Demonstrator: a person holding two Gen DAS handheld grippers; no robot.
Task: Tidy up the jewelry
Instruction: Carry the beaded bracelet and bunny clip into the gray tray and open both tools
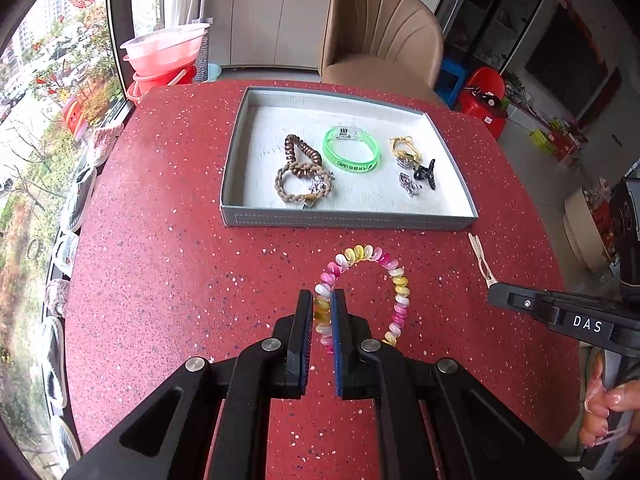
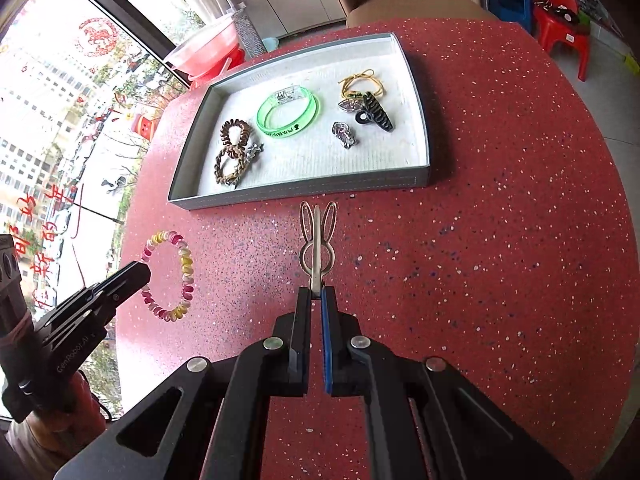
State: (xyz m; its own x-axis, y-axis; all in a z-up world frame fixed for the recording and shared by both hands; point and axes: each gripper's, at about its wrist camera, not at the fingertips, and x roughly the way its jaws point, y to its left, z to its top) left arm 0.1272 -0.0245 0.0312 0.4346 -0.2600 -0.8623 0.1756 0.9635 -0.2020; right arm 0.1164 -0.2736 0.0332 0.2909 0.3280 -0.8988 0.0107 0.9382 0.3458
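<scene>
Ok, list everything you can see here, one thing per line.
table: 1, red speckled, under everything
tray: 1, grey with white lining, on the table
green bangle: 1, in the tray, middle
brown hair ties: 2, in the tray, left side
black claw clip: 1, in the tray, right side
yellow cord: 1, tray's right side
silver clips: 2, beside the black claw clip
chair: 1, tan, behind the table
coil hair tie: 1, pink, yellow, white, held
rabbit-ear clip: 1, pale, held
left gripper: black, shut on coil hair tie
right gripper: black, shut on rabbit-ear clip
</scene>
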